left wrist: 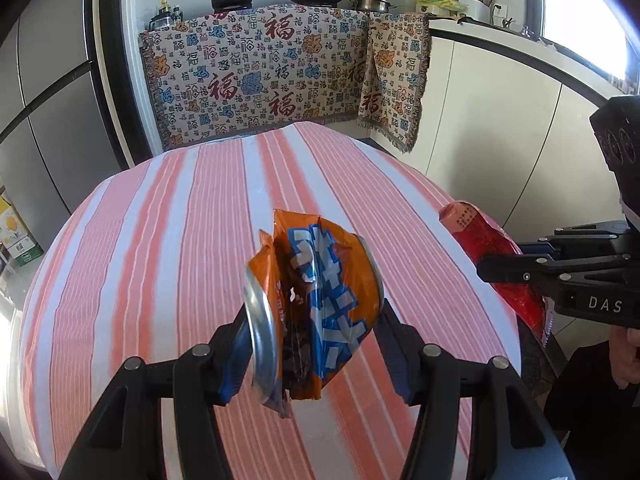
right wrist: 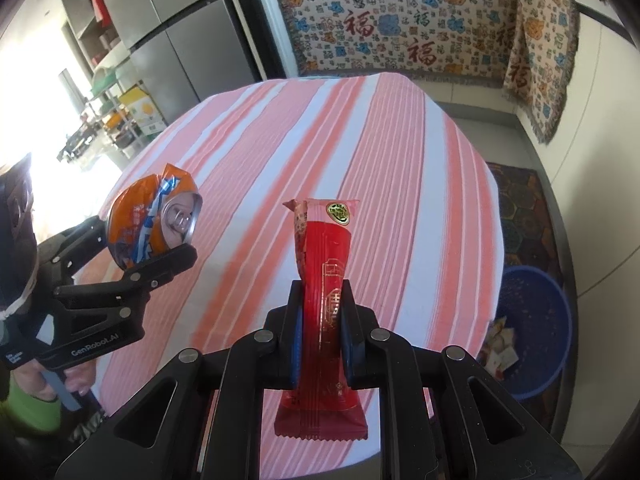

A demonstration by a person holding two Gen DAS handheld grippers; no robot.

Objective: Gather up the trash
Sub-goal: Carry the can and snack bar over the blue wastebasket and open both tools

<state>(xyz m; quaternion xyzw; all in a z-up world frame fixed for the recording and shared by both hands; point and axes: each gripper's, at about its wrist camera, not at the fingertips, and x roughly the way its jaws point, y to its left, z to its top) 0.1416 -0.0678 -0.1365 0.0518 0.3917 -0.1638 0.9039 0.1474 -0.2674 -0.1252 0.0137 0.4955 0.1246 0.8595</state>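
Your left gripper (left wrist: pixel 316 312) is clamped on a crushed orange soda can (left wrist: pixel 312 304), its blue-lined fingers (left wrist: pixel 232 364) pressing the can's silver end on one side and its dented body on the other. The can sits in the lower centre of the left wrist view, lifted clear of the table below it. Your right gripper (right wrist: pixel 320 336) is pinched nearly flat on a red snack wrapper (right wrist: pixel 324 280), which stands upright between the pads (right wrist: pixel 294 344) in the lower centre of the right wrist view, its crimped bottom edge hanging below the jaws and its top flap with a gold round seal above them. In that same view the can-holding gripper shows at the left edge, with your hand (right wrist: pixel 36 384) and a green sleeve (right wrist: pixel 28 408) beneath it. Under both grippers lies a round table with a pink-and-white striped cloth (left wrist: pixel 192 216). At the lower right of the right wrist view, a blue plastic basin (right wrist: pixel 532 320) sits on the floor beside the table, with a few crumpled scraps (right wrist: pixel 500 344) inside. Beyond the table hangs a patterned blanket (left wrist: pixel 256 72) with red characters.
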